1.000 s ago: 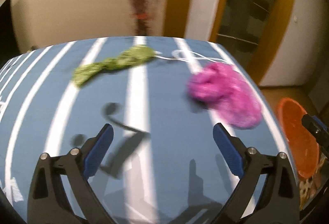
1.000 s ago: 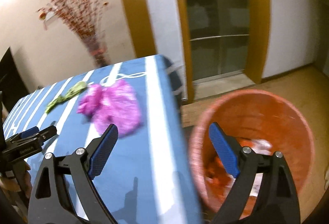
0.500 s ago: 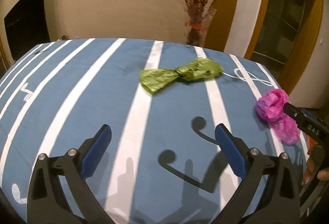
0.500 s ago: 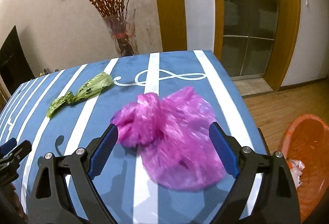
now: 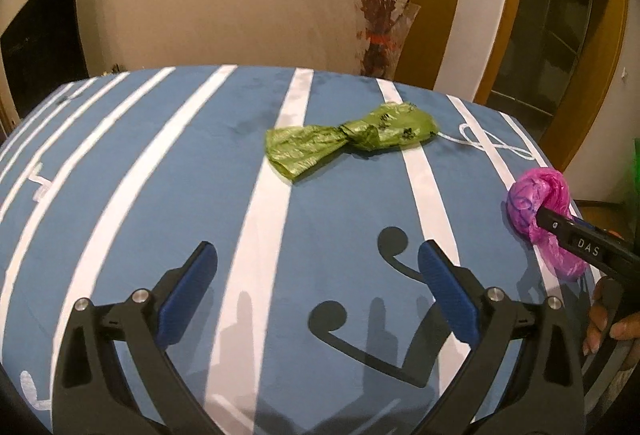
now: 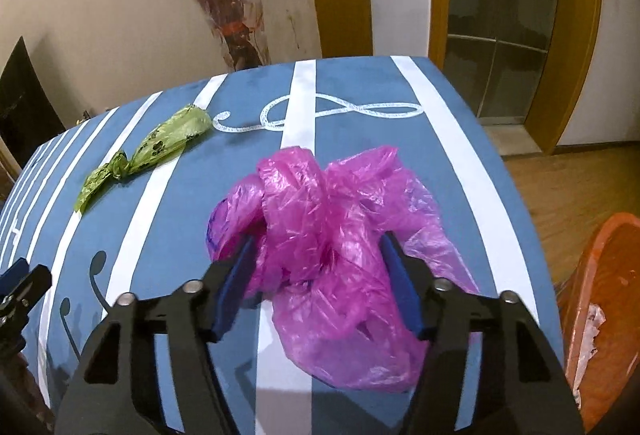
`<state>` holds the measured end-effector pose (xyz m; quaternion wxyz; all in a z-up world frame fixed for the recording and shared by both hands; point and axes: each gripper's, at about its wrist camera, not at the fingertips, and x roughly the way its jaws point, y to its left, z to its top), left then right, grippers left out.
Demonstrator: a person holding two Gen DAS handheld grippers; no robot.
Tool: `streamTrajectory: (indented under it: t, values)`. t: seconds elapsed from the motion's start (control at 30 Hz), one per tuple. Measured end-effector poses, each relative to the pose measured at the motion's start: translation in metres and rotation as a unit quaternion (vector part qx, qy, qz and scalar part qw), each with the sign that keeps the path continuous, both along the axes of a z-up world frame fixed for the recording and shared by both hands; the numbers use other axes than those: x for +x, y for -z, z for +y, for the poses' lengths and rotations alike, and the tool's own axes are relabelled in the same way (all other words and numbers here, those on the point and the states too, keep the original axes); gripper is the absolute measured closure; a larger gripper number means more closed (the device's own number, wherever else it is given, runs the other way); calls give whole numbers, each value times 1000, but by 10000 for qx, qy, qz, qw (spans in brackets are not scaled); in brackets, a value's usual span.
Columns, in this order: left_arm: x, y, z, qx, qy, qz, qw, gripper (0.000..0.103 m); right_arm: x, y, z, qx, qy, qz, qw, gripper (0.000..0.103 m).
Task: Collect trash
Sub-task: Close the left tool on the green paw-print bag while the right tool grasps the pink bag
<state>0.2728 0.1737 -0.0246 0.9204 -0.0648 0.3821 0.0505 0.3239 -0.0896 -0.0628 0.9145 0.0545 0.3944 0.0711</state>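
Observation:
A crumpled magenta plastic bag [image 6: 332, 235] lies near the right edge of the blue striped table [image 6: 452, 139]. My right gripper [image 6: 320, 267] has closed in around it, its blue pads pressing into both sides of the bag. The bag also shows in the left wrist view [image 5: 536, 203], with the right gripper's finger [image 5: 580, 243] against it. A knotted green plastic bag [image 5: 348, 143] lies mid-table, far ahead of my left gripper [image 5: 316, 283], which is open and empty above the cloth. The green bag also shows in the right wrist view [image 6: 148, 151].
An orange bin [image 6: 600, 299] with scraps inside stands on the wooden floor by the table's right edge. A vase of red branches [image 5: 380, 35] stands behind the table against the wall. A glass door [image 6: 504, 19] is at the back right.
My right gripper swung from over the orange bin to the magenta bag and closed its jaws onto it. My left gripper's view turned left, putting the green bag ahead.

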Motion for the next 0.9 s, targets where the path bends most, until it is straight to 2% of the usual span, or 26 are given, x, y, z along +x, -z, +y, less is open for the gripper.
streamTrajectory:
  t: [0.07,0.17,0.4,0.57,0.63,0.73,0.9]
  values:
    - [3,2,-1,-52,2,44,10000,5,-1,0,-1,-18,-44,5,10000,55]
    - [11,-1,-6,-51,43,37,10000,5,-6,1,-5,-29,-42,4,10000,60]
    - [54,-16,-26,372,290,-96,9988,5,-13,3,-21,177,138,70,9997,61]
    - [103,-8,-34,597,379,228,9972,5,-12,3,-17,38,147,79,9999,61]
    - [118,-3,-33,615,320,347,9970,9,-11,3,-15,-21,148,78,9999,61]
    - [137,6,-26,410,235,539,9974,15,-11,4,-12,-117,146,82,9998,60]
    - [150,19,-20,194,209,753,9968,28,-11,4,-12,-120,144,88,9998,60]
